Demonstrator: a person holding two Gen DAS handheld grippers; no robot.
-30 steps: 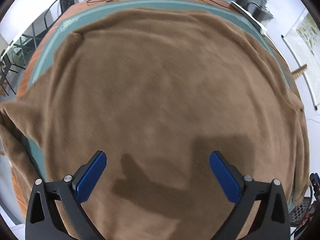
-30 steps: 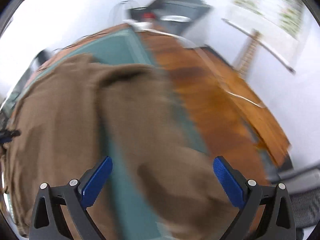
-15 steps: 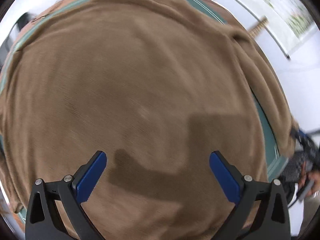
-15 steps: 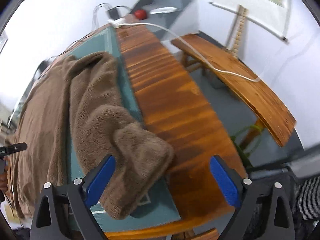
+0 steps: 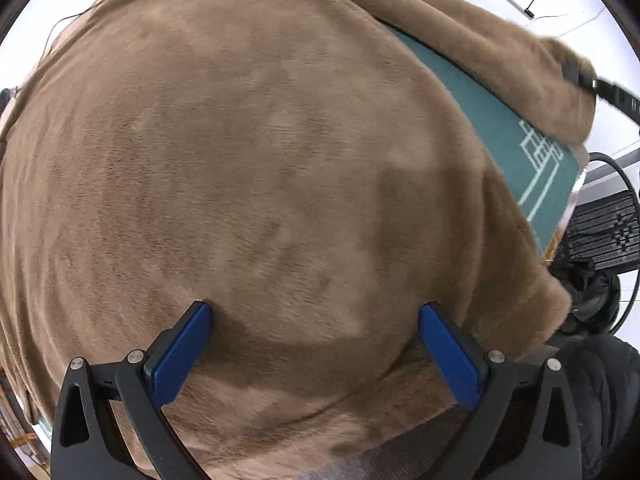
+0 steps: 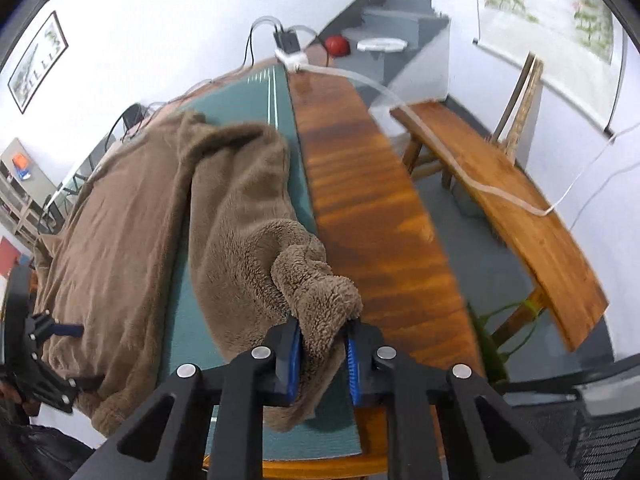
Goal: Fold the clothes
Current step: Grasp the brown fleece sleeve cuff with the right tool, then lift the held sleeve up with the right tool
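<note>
1. Fleece (image 5: 280,152) covers most of the mat (image 6: 248,100); its body lies flat on the left part, and one sleeve (image 6: 248,200) runs along the mat's right side toward the near edge.
2. Bare mat shows as a strip between body and sleeve, and past the sleeve at the far end.
3. Right gripper (image 6: 322,354) is closing its jaws on the sleeve's cuff, which sits between the blue pads and bulges up above them, near the mat's right edge.
4. Left gripper (image 5: 316,354) points down over the body near its near hem, jaws wide apart with nothing between them.
5. Table (image 6: 360,184) is bare wood to the right of the mat, open for moving.
6. Bench (image 6: 500,184) stands beyond the table's right edge, with a gap of floor between.
7. Cables and a power strip (image 6: 291,58) lie at the table's far end, well clear of the fleece.
</note>
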